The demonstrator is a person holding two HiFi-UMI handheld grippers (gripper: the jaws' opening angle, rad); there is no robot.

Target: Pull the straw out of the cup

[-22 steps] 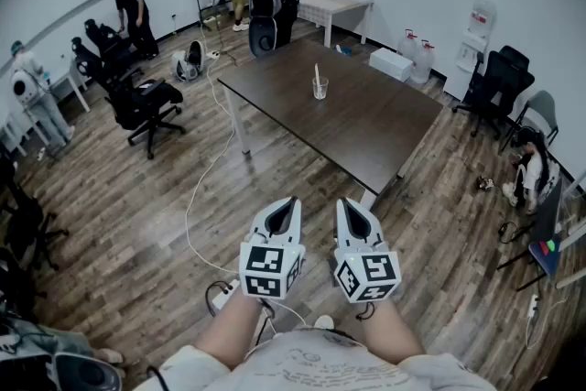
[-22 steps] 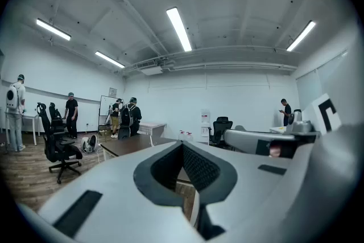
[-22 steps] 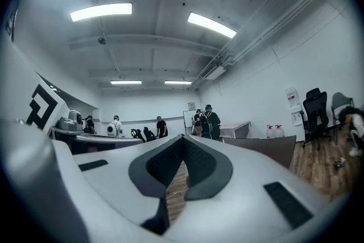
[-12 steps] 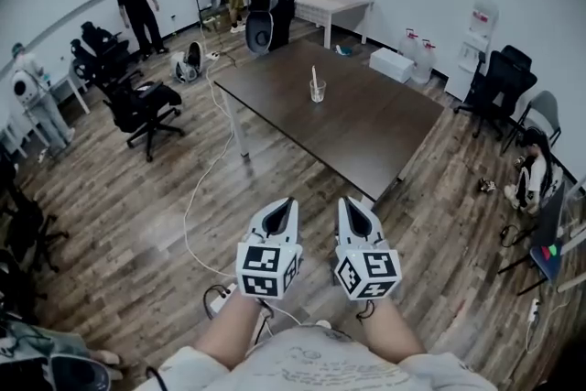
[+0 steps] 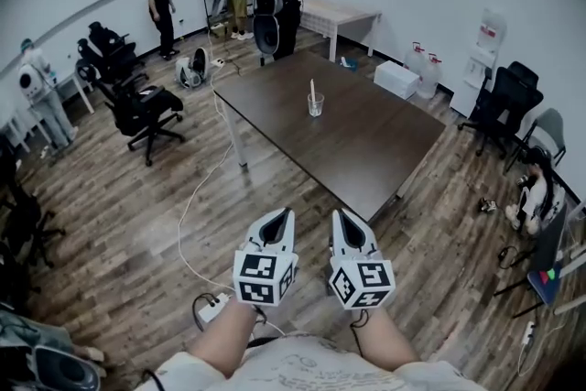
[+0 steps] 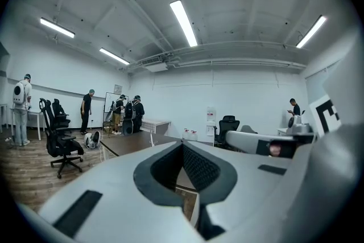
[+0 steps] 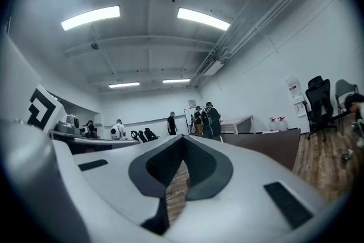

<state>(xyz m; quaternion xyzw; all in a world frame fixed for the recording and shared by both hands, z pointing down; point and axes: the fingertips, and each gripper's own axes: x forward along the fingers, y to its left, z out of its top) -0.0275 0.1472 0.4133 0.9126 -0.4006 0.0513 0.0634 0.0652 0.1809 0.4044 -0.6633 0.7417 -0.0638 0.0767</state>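
Hovering short of table (image 5: pixel 366 142), L claw (image 5: pixel 286 213) & R claw (image 5: pixel 337 215) closed, empty; cup (image 5: pixel 316 106) w/ straw (image 5: pixel 312 91) mid-table.

Clear cup (image 5: pixel 316 106), dark matt wood-grain table (image 5: pixel 371 140), wooden plank floor (image 5: pixel 128 224)
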